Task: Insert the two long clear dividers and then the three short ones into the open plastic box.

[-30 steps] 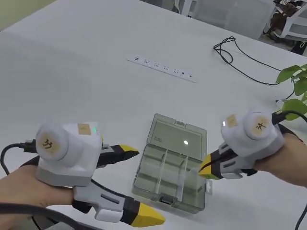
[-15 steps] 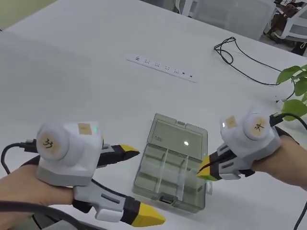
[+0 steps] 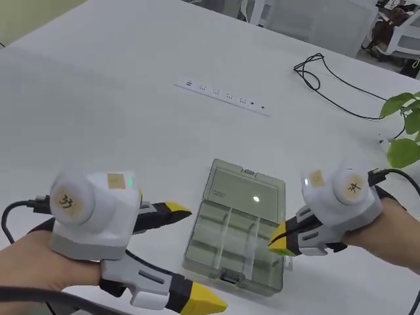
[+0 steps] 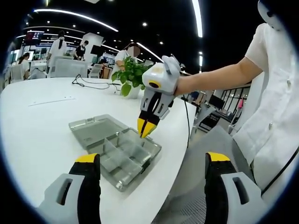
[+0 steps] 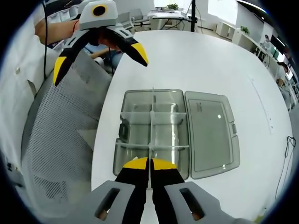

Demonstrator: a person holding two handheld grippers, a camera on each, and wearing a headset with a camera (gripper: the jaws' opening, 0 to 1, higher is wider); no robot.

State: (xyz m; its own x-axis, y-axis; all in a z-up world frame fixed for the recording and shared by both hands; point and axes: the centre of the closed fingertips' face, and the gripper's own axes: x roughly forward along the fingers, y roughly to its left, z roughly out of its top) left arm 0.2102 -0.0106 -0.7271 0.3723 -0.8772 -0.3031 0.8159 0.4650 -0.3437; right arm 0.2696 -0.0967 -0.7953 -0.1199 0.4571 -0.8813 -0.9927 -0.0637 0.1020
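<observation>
Hovering at the right-hand end of the open box, the right gripper has its jaws pressed together. Whether a clear strip is pinched between them I cannot tell. Dividers cross the tray, which lies straight ahead of its tips. The left gripper gapes wide and empty, off to the box's left, so the right is nearer.

Round sticker on left gripper: handwritten mark, maybe "33", not sure; second sticker on right gripper: scrawl, unreadable; box lid: faint embossed mark, too small to read.
</observation>
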